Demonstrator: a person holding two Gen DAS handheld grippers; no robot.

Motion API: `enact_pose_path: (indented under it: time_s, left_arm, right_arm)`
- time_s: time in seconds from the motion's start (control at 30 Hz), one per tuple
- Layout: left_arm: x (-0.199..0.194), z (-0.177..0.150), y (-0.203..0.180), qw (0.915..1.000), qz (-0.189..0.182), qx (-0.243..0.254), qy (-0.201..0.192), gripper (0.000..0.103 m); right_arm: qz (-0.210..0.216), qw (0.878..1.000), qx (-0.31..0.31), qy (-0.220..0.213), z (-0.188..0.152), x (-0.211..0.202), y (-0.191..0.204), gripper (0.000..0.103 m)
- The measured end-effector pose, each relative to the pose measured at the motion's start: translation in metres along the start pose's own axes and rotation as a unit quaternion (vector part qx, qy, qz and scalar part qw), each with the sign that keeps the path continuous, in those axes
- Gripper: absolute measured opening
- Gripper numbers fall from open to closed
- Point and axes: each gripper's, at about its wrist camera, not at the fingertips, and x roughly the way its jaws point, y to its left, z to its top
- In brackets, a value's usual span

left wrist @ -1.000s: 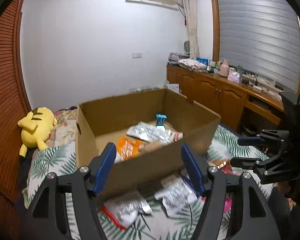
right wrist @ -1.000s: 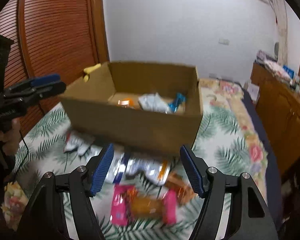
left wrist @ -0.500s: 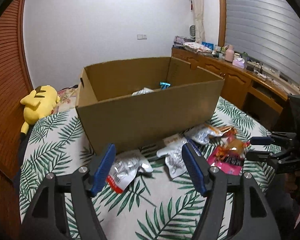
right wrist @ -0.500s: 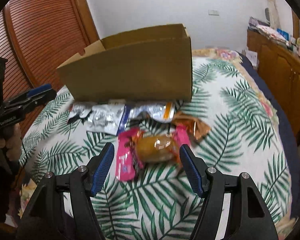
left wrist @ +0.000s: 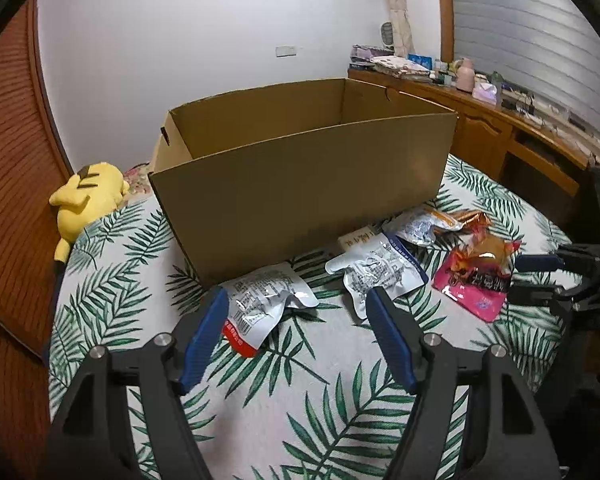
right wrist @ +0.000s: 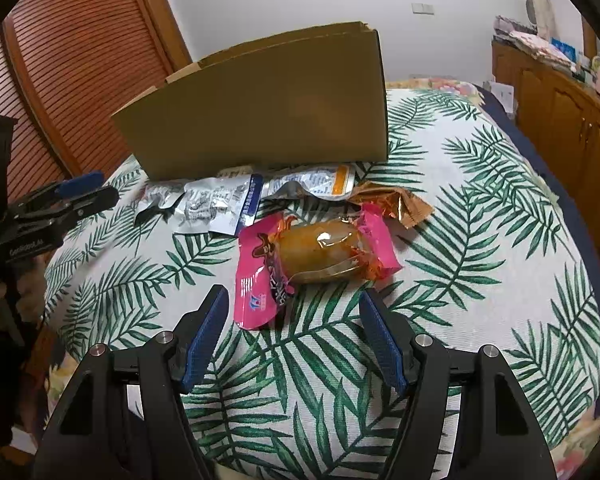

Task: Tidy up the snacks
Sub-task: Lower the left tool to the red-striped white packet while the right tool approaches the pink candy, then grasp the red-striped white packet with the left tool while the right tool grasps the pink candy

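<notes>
Snacks lie on the bed against the cardboard box (left wrist: 300, 176), awaiting boxing: left gripper (left wrist: 296, 316) fingers wide over a silver packet (left wrist: 260, 300), right gripper (right wrist: 292, 314) fingers wide before the pink packet (right wrist: 312, 260).

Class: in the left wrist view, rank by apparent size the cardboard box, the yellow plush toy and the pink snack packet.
1. cardboard box, by far the largest.
2. yellow plush toy and pink snack packet look about equal, so unranked.
</notes>
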Motion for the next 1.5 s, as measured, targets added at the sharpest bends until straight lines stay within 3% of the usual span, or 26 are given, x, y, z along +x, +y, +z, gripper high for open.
enact_pose_path:
  time_s: [0.3,0.4,0.53,0.87,1.27,1.5]
  left_arm:
    - [0.005,0.006,0.004,0.9989,0.023,0.041,0.004,0.072]
    - [0.011,0.008,0.010,0.9991,0.008,0.039,0.016,0.072]
    - [0.021,0.008,0.015,0.9981,-0.040,0.027,0.039,0.072]
    - [0.037,0.010,0.028,0.9970,-0.039,0.040,0.054,0.072]
    - [0.060,0.018,0.024,0.9888,-0.095,0.090,0.072,0.063]
    - [0.077,0.012,0.025,0.9839,-0.089,0.107,0.112,0.066]
  right_arm:
    - [0.008,0.999,0.046,-0.005,0.007,0.010,-0.015,0.069]
    - [0.001,0.999,0.050,-0.009,0.012,0.012,-0.019,0.069]
    - [-0.002,0.998,0.053,-0.014,0.019,0.014,-0.023,0.069]
    - [-0.029,0.999,0.031,-0.019,0.036,0.026,-0.020,0.069]
    - [-0.018,1.000,0.022,0.002,0.040,0.045,-0.024,0.070]
    - [-0.024,1.000,0.009,0.002,0.037,0.047,-0.021,0.071]
